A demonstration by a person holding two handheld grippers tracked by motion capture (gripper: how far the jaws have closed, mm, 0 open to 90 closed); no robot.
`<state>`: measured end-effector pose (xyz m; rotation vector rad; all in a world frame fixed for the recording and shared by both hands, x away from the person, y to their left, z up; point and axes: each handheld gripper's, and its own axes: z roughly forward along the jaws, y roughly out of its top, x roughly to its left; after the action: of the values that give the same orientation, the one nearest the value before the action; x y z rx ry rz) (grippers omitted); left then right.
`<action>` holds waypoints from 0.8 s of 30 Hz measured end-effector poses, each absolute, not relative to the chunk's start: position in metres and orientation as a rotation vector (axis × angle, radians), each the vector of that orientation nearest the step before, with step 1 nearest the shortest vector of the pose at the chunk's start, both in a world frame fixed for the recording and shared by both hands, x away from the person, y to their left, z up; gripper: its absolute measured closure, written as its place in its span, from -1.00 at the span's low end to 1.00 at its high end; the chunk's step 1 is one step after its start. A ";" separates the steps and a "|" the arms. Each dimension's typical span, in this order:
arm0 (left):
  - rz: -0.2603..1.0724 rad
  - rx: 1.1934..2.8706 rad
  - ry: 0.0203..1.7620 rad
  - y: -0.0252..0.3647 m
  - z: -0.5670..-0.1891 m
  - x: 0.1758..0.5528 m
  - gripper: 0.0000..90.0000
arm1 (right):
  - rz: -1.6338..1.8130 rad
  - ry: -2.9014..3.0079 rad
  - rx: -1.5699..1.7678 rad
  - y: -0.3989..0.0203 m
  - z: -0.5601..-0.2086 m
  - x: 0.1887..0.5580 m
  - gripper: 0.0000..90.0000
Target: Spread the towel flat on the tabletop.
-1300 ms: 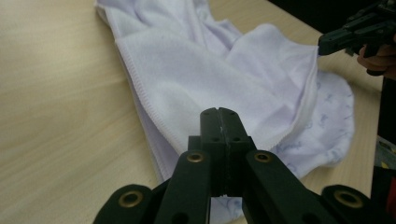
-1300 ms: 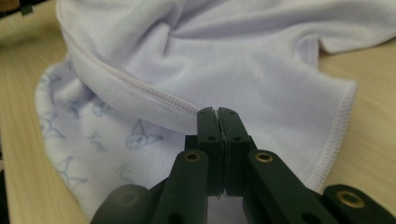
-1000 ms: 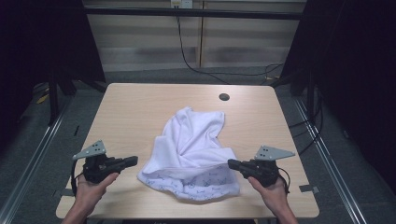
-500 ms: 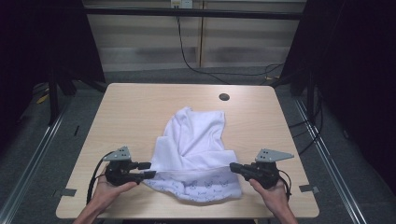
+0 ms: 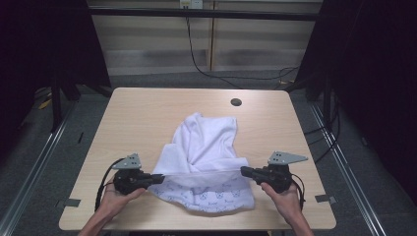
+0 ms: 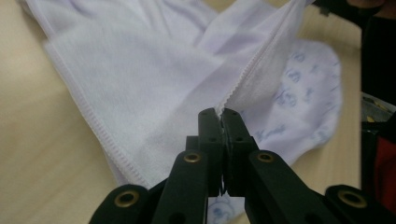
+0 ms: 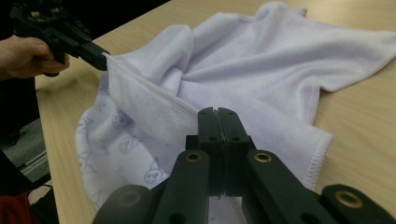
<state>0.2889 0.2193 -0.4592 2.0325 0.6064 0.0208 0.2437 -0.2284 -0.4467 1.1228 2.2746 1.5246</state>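
Tongs — left (image 5: 156, 178) and right (image 5: 244, 171) — clamped tight on soft white towel's (image 5: 209, 147) stitched hem, underside faintly printed, perhaps cartoon faces.

Light fell evenly from overhead on the pale wooden table (image 5: 147, 123); the surroundings were dark. Shadows were soft and short. The high view was slightly soft. In both gripper views the crumpled white terry cloth (image 6: 154, 70) blurred toward far edges; no glare.

A lab-like recording bay: bare wooden table (image 5: 147, 118), black curtains (image 5: 373, 73), floor rails (image 5: 34, 167).
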 end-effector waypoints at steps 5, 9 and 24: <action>0.082 1.962 0.538 0.229 -0.406 0.282 0.97 | 1.585 2.220 1.006 -0.226 -0.403 0.238 0.99; 0.086 1.893 0.512 0.236 -0.381 0.269 0.97 | 1.657 2.173 0.916 -0.226 -0.368 0.225 0.99; -0.148 2.017 0.570 0.250 -0.459 0.196 0.85 | 1.607 2.432 0.984 -0.217 -0.434 0.129 0.84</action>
<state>0.1962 0.2501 -0.4592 2.0168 0.5703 -0.1479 0.1287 -0.2167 -0.4340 0.9840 2.4315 1.6069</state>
